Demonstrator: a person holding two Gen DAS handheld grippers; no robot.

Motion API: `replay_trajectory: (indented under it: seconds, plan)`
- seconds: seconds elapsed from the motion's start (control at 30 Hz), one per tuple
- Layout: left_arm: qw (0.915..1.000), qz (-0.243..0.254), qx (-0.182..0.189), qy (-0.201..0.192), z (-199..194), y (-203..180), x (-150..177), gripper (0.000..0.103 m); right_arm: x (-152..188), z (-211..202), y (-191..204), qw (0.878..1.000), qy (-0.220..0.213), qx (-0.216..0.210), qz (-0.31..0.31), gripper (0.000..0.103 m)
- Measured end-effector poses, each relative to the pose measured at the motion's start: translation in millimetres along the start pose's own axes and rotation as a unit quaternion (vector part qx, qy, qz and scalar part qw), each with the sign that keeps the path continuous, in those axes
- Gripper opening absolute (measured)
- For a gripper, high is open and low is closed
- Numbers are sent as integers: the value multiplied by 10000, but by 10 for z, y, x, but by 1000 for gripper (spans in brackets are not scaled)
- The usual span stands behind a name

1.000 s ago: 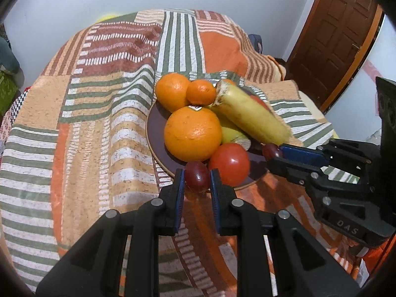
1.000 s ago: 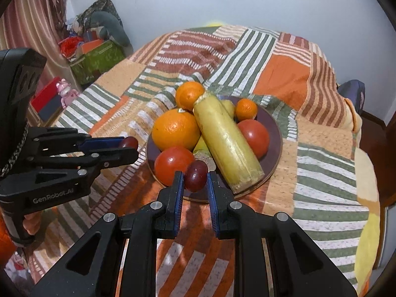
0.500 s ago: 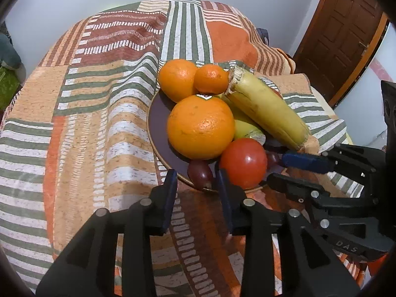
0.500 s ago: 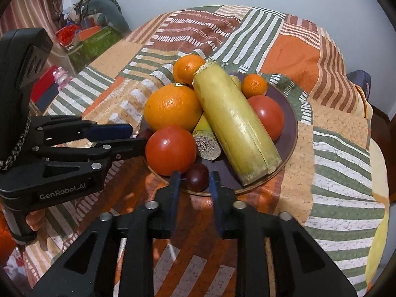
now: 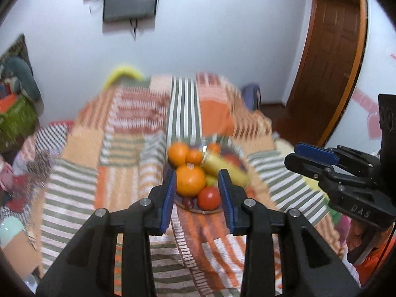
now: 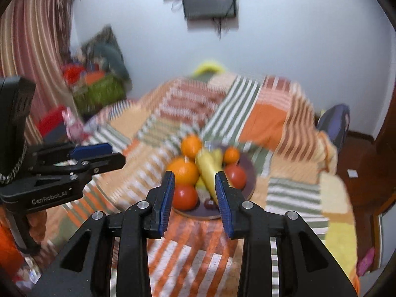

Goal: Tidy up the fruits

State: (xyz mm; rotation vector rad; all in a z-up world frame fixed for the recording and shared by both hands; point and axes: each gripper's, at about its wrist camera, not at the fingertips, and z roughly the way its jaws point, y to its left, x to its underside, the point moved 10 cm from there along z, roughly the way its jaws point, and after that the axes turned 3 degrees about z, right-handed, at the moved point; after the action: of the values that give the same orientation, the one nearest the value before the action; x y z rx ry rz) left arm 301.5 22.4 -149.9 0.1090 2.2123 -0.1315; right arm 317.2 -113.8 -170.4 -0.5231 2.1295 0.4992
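Hovering above the striped bedspread (image 5: 74,188), the left gripper (image 5: 197,193) and right gripper (image 6: 194,193) both stand released, jaws parted and empty, well back from the dark plate (image 6: 250,185) holding oranges (image 5: 190,180), tomatoes (image 6: 184,196) and grapes (image 6: 210,204).

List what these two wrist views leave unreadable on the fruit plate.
- Plate: motion blur in both views.
- Grapes: left view, one small and smeared; right view, one beside the right gripper's fingers.
- Far fruit: hidden behind the big orange.
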Motion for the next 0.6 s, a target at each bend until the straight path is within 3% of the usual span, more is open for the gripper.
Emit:
replay_trajectory:
  seconds: [0.3,0.43,0.6]
  plan:
    - [9896,282,-307,-1374,-1393,-375,-378,35,-343,-1133,348,9914,-1278,213,-162,31]
    - [9823,282,-362,-1814,-1832,-470,-392,50,-393,-1507,508,9840,-1734,302,-269,31]
    - [9761,230,-395,-2126,-2178,-528,-397,58,-439,-1784,636,9767,-2106,300,-271,44]
